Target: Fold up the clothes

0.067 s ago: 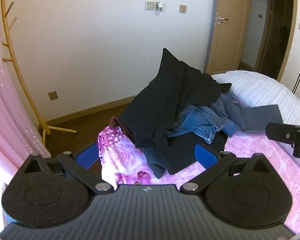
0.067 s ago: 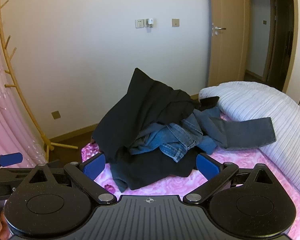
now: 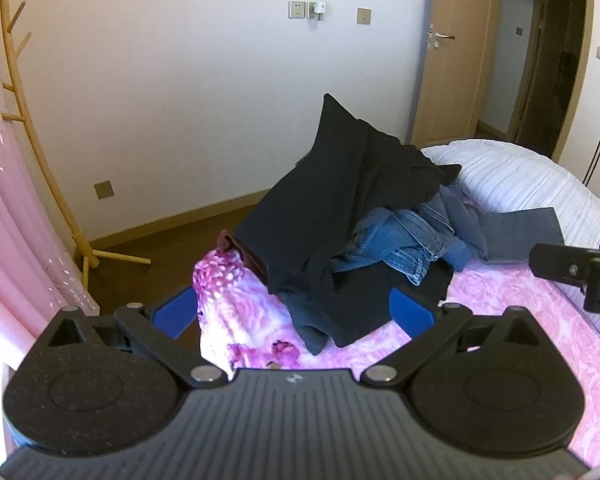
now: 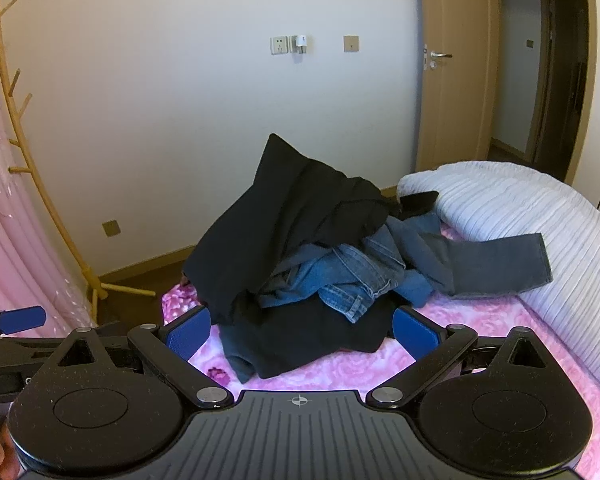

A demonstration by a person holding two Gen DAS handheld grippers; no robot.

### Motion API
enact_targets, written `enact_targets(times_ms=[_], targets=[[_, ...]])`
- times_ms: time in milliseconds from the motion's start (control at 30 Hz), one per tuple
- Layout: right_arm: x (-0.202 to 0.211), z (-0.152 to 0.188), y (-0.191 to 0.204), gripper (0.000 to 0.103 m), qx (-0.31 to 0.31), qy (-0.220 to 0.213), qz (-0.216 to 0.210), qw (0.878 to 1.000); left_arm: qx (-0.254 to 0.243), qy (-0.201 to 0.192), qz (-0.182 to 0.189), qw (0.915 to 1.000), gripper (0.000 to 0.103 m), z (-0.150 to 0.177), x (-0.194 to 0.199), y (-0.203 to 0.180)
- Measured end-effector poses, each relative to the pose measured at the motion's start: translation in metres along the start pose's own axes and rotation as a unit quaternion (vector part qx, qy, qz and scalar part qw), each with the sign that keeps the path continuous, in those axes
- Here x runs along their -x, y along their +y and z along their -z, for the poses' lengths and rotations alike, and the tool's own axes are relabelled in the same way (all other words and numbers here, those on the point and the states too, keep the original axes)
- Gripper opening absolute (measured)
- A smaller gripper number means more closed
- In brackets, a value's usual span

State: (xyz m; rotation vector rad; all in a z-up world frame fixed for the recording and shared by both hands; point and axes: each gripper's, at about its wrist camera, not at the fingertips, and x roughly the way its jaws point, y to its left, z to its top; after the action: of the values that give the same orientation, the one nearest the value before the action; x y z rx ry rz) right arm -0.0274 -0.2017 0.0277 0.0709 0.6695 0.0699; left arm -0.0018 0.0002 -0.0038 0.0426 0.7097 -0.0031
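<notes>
A heap of clothes lies on the pink floral bed (image 3: 500, 292) (image 4: 340, 372). A black garment (image 3: 340, 184) (image 4: 284, 216) peaks on top, blue jeans (image 3: 404, 240) (image 4: 352, 276) are bunched under it, and a grey trouser leg (image 3: 520, 228) (image 4: 496, 264) stretches right toward the white duvet. My left gripper (image 3: 294, 312) stands open just short of the heap, holding nothing. My right gripper (image 4: 302, 330) is also open and empty in front of the heap. The right gripper shows at the right edge of the left wrist view, and the left gripper at the left edge of the right wrist view.
A ribbed white duvet (image 3: 532, 176) (image 4: 520, 216) covers the bed's right side. A wooden coat stand (image 3: 40, 152) (image 4: 40, 184) and pink curtains (image 3: 4, 216) stand at the left. Dark floor (image 3: 160, 248) lies beyond the bed corner; a door (image 3: 456, 52) is at the back right.
</notes>
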Motion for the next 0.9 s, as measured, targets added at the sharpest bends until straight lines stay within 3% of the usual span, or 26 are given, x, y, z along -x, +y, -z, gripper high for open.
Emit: enact_targets(times_ms=[200, 333, 633, 900], targets=[[-0.004, -0.011, 0.002, 0.100, -0.001, 0.002, 0.001, 1.000, 0.006, 0.003, 0.004, 1.0000, 0.101, 0.011, -0.003, 0.000], [-0.005, 0.012, 0.000, 0.100, -0.001, 0.001, -0.002, 1.000, 0.010, 0.005, 0.007, 0.9999, 0.101, 0.018, -0.005, 0.000], [-0.017, 0.027, -0.001, 0.100, 0.002, 0.006, -0.002, 1.000, 0.015, 0.006, 0.011, 0.9998, 0.101, 0.034, -0.008, 0.001], [-0.015, 0.031, -0.001, 0.100, 0.000, 0.011, -0.003, 1.000, 0.011, 0.011, 0.013, 0.9998, 0.101, 0.027, -0.007, 0.002]])
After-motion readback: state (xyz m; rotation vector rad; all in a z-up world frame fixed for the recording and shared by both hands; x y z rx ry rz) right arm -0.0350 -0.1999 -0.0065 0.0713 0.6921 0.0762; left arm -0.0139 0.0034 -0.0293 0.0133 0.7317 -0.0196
